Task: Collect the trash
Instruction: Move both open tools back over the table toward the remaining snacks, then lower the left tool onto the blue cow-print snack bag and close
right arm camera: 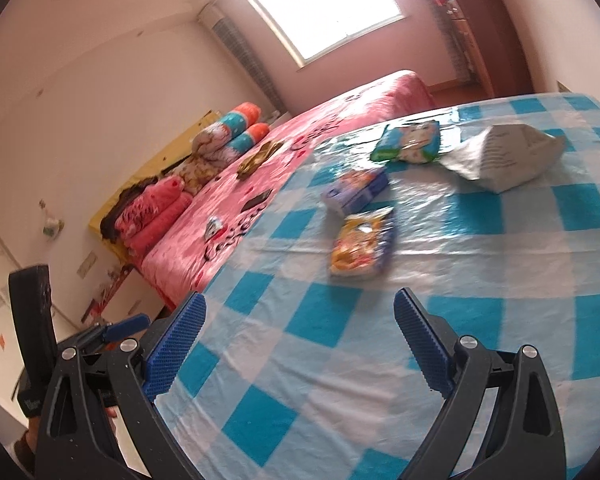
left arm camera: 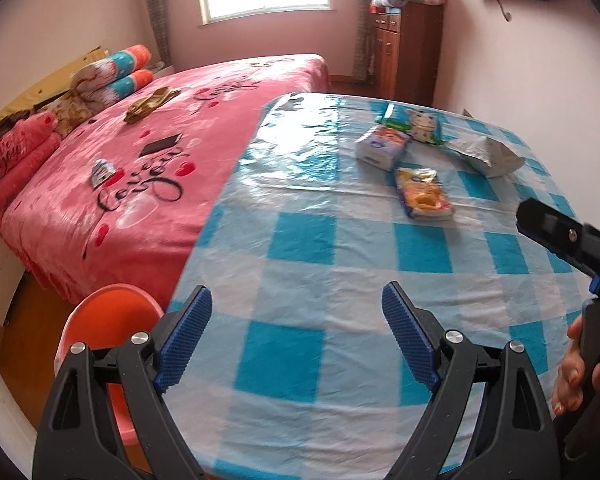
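Both the left gripper [left arm camera: 296, 336] and right gripper [right arm camera: 300, 344] hang wide and empty over the checked tablecloth [left arm camera: 300, 240] — the yellow snack wrapper [left arm camera: 422, 194] lies ahead, and its slick film could slide away from closing pads.

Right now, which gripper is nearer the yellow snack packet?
Right, marginally. The right gripper sits just short of the yellow snack packet; the left gripper hangs further back, both open and empty.

Both wrist cams sit low at the table's [left arm camera: 300, 240] near edge, angled down toward 12 o'clock; right view rolled. Shared: wrappers [right arm camera: 362, 246], bed [left arm camera: 140, 160].
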A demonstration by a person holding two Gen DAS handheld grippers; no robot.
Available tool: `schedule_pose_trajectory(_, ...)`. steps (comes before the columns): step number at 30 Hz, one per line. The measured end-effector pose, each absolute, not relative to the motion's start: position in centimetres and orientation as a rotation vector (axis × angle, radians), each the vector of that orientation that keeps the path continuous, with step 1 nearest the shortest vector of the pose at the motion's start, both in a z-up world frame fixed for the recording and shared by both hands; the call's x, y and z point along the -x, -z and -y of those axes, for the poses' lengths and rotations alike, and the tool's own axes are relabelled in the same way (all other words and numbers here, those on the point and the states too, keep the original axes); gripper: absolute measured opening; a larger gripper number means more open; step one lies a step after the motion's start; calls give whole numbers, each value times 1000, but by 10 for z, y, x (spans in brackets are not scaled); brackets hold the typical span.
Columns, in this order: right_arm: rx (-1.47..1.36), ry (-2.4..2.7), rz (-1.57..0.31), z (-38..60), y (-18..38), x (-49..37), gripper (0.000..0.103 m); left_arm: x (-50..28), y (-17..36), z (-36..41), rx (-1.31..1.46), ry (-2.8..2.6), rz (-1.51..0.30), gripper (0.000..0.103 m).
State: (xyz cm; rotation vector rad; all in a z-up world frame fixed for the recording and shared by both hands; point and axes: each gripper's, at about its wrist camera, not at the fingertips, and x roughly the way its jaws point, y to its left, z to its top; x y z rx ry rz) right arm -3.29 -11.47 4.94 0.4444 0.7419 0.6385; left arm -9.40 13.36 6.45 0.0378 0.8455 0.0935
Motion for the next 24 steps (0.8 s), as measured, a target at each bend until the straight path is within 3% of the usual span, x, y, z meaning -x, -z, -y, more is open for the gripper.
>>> schedule_pose_trajectory(10, -555, -557, -721, 165, -38, 15, 94, 43, -75, -90, -30, 19, -862, 87)
schedule_pose_trajectory(24, -721, -493, -717, 226, -14, -5, 94, -138, -71, -31, 274, 19, -923, 87)
